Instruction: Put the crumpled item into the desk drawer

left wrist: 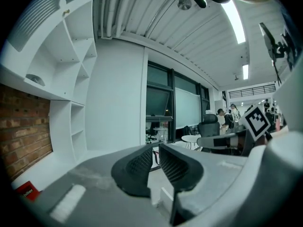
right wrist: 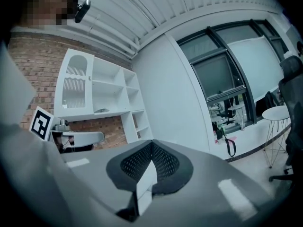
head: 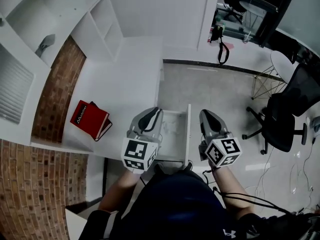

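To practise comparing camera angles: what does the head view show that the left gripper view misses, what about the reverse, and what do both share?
Only the head view: the inside of the open desk drawer and the person's dark top. Only the left gripper view: the ceiling light strips, distant people, and the narrow gap between the left gripper's fingers. Both: the red book on the white desk, the brick wall, the white shelves, and the right gripper with its marker cube.
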Demonstrator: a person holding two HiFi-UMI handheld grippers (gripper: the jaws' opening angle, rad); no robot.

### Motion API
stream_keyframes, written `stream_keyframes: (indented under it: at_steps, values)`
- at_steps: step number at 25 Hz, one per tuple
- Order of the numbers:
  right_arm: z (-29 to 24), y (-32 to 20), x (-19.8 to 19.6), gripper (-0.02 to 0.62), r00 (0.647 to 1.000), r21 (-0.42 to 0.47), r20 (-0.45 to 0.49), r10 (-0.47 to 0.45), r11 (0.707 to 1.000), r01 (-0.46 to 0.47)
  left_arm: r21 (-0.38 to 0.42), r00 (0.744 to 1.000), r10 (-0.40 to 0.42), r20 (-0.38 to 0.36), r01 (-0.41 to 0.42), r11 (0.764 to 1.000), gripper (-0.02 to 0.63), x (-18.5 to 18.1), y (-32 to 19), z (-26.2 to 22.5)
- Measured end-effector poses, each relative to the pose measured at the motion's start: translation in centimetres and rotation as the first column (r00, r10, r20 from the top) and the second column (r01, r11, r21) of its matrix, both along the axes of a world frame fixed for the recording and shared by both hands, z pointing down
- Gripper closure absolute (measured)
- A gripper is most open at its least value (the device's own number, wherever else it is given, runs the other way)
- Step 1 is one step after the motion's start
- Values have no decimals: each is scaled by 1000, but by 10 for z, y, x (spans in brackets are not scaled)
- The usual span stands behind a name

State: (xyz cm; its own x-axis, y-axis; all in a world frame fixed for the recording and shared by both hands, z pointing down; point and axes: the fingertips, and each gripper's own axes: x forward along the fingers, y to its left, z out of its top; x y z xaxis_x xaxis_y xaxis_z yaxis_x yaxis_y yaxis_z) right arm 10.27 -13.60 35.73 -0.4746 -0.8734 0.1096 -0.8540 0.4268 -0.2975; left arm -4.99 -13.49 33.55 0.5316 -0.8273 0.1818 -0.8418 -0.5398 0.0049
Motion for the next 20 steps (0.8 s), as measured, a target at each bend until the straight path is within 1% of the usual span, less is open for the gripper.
stream_keyframes:
  at_steps: [9,15,18,20]
  values:
    - [-41,-11,14,594,999,103,-30,37,994,-34,98,1000,-1,-30,4,995,560,-1,-9,-43]
    - [-65,-19,17,592,998,165,-43,47,986,-39,140,999,-1,-37,6,990,560,0,-16,-62]
    - [-73,-23,13,592,997,197,-62,44,980,-31,158,999,-16,-46,23,987,560,-4,-22,-67]
    - [-73,-24,8,594,996,210,-76,40,978,-23,155,998,-29,-54,37,987,560,-8,-23,-65]
